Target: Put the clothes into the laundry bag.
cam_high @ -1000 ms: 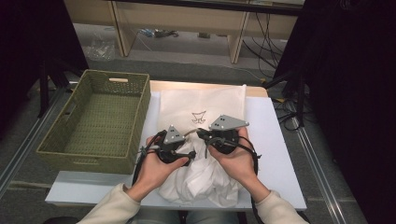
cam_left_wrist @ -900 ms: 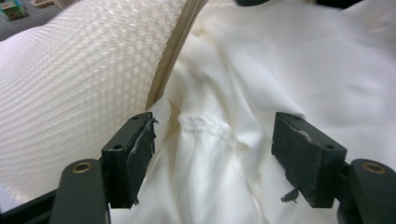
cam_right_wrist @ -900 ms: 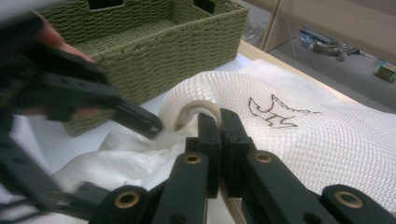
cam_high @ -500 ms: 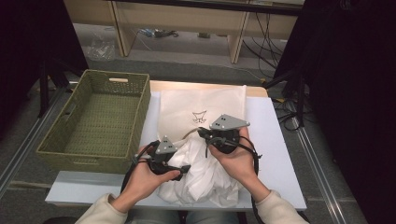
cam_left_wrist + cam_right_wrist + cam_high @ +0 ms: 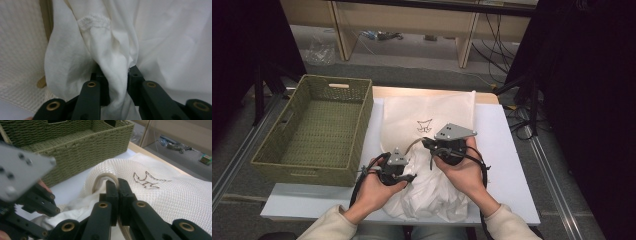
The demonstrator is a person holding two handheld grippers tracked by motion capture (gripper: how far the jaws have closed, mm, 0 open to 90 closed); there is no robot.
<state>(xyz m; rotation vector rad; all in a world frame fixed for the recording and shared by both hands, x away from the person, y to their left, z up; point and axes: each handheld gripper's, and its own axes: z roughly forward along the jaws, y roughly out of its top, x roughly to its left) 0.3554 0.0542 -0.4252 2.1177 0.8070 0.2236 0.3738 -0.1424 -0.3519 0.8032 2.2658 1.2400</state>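
Down toward the near edge goes the left gripper [image 5: 404, 176], sliding back from beside its partner over the last second and dragging white cloth with it, while the right gripper [image 5: 428, 143] has barely budged. From the high view, a cream mesh bag [image 5: 432, 112] with a small dark emblem [image 5: 424, 125] lies flat on the white table [image 5: 507, 150], its mouth facing the person, and a white garment [image 5: 432, 197] spills out of that mouth in a rumpled heap by the near edge. A green woven basket [image 5: 319, 132] sits just beside the bag on the left. Over to the left gripper view: the jaws are clamped on a bunched fold of the white garment [image 5: 110, 60], cloth squeezed right between them and rising up past the tips, a stitched hem [image 5: 93, 20] showing above. Now the right gripper view: the jaws are pressed together on the bag's rim, with its tan drawstring cord [image 5: 103, 177] looping over the left tip, the mesh bag [image 5: 175, 192] stretching away to the right and the basket [image 5: 72, 142] behind. The left gripper [image 5: 30, 195] shows at lower left there.
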